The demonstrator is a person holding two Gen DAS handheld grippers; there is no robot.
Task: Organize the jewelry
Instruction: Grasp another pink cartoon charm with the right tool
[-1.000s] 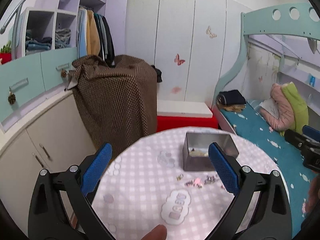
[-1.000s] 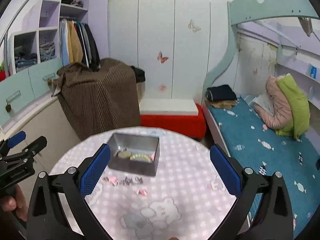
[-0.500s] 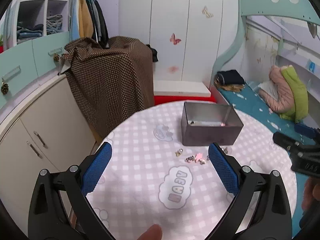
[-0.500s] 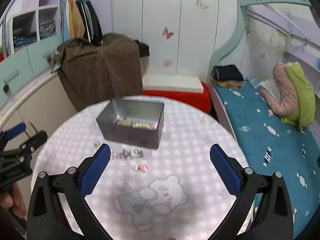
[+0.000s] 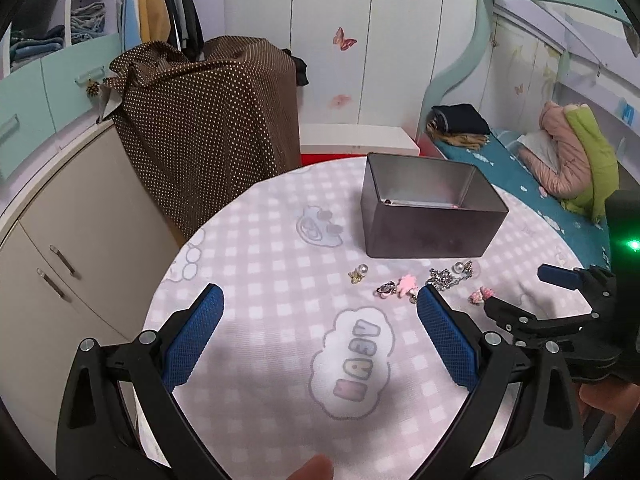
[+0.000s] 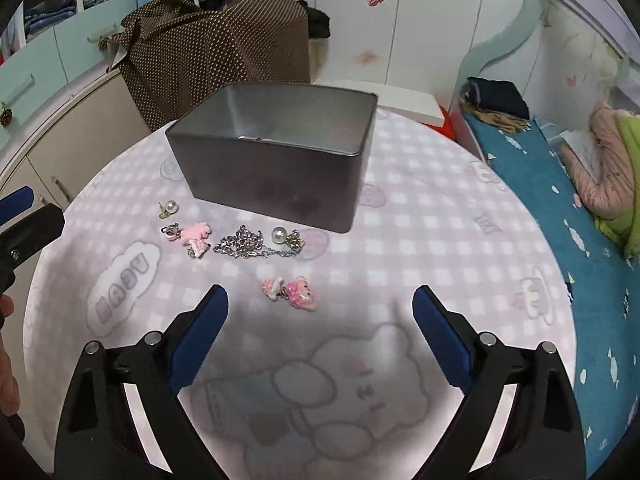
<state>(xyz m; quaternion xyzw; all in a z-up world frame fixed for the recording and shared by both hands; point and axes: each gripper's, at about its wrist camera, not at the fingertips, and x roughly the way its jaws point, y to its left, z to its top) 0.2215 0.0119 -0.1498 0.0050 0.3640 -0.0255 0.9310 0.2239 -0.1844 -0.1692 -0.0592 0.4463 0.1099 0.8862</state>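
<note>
A grey metal tin (image 6: 276,176) stands open-topped at the far side of the round table. In front of it lie a pearl earring (image 6: 170,207), a pink charm (image 6: 195,236), a silver chain (image 6: 242,246) and a second pearl piece (image 6: 280,235). A pair of pink charms (image 6: 294,292) lies just ahead of my right gripper (image 6: 320,300), whose jaws are closing with nothing pressed between the pads. My left gripper (image 5: 319,300) hangs open over the cloth, left of the pink charm (image 5: 406,285) and the chain (image 5: 442,279), short of the tin (image 5: 432,216).
The table wears a pink checked cloth (image 5: 256,248) with cartoon prints. Behind it stands something draped in brown dotted fabric (image 5: 208,120). Cabinets (image 5: 72,240) run along the left and a bed (image 6: 560,184) along the right. A fingertip (image 5: 312,468) shows at the bottom edge.
Both grippers have sunk toward the table and tilted down, so the tin and jewelry look larger and nearer. The right gripper's fingers stand slightly closer together.
</note>
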